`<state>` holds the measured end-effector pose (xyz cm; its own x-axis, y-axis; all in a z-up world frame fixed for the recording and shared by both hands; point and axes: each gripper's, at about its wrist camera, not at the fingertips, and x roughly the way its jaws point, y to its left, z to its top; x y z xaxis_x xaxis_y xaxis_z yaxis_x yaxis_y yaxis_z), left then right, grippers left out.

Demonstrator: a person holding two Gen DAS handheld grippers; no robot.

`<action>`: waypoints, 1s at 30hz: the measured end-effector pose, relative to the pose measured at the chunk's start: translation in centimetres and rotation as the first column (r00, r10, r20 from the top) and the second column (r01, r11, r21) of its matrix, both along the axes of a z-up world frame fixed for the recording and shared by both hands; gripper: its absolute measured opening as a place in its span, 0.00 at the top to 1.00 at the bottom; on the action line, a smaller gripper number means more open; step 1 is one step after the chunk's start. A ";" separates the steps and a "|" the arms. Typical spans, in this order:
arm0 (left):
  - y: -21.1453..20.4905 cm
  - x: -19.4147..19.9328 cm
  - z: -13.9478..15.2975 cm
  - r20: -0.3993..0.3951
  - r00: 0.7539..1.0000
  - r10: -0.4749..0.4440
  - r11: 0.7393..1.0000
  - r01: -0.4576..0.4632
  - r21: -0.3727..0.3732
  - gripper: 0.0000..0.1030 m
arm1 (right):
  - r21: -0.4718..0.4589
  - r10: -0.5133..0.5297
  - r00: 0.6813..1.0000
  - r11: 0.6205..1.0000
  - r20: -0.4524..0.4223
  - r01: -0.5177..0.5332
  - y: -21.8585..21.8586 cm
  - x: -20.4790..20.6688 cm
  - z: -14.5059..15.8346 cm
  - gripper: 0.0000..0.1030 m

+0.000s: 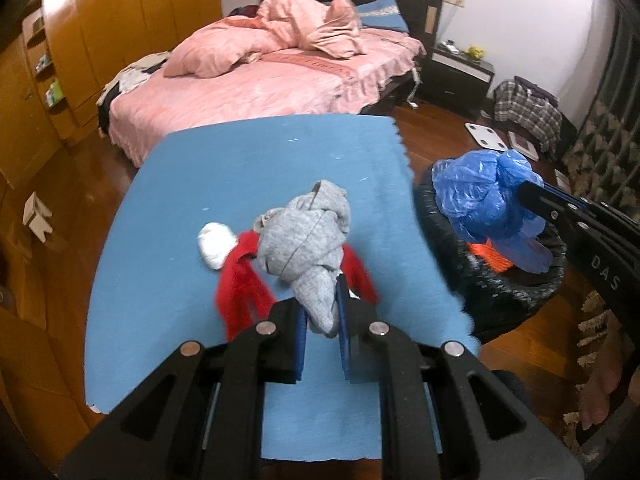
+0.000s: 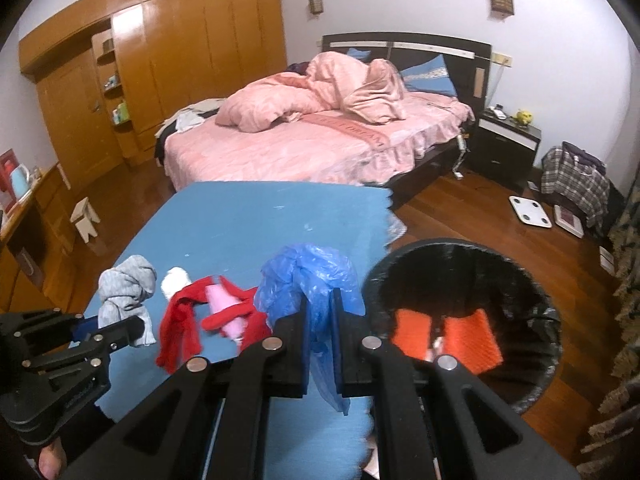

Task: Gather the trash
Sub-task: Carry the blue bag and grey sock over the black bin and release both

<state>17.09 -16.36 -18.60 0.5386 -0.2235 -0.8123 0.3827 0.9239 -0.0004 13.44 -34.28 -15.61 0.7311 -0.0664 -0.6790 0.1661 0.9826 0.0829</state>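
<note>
A: We see a plain blue cloth [image 2: 248, 220] over the tabletop, and on it a grey knit rag [image 1: 308, 248], a white wad [image 2: 176, 282] and a red scarf [image 2: 180, 328] around something pale pink [image 2: 230, 312].

B: We also note a translucent blue plastic bag [image 2: 308, 280]. The bin [image 2: 536, 312] is black, with bright orange ribbed pieces [image 2: 472, 336] inside.

A: Behind, we have a pink bedspread [image 2: 280, 152], blue pillows [image 2: 430, 74], an orange-brown wardrobe [image 2: 180, 48] and a plaid bag [image 2: 576, 184] in grey, white and purple.

B: Both our tools are black with blue pads [image 1: 344, 312].
</note>
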 end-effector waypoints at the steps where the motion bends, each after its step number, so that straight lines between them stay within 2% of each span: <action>1: -0.8 -0.1 0.1 0.001 1.000 -0.012 1.000 0.012 -0.001 0.88 | -0.005 -0.008 1.000 1.000 0.001 0.008 -0.6 -0.1 0.2 0.91; 20: -14.6 -0.6 -0.1 0.004 0.983 -0.186 0.983 0.186 -0.007 0.88 | -0.081 -0.181 0.983 0.981 -0.043 0.177 -13.4 -1.8 -0.7 0.91; 30: -21.1 1.0 -2.9 -0.032 0.969 -0.244 0.970 0.244 0.000 0.88 | -0.064 -0.227 0.968 0.973 -0.110 0.221 -19.0 -0.3 -3.7 0.91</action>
<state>18.14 -37.45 -21.50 0.4424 -0.3424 -0.8289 0.5967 0.8023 -0.0129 13.12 -53.25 -19.35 0.6102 -0.2560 -0.7497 0.3877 0.9218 0.0008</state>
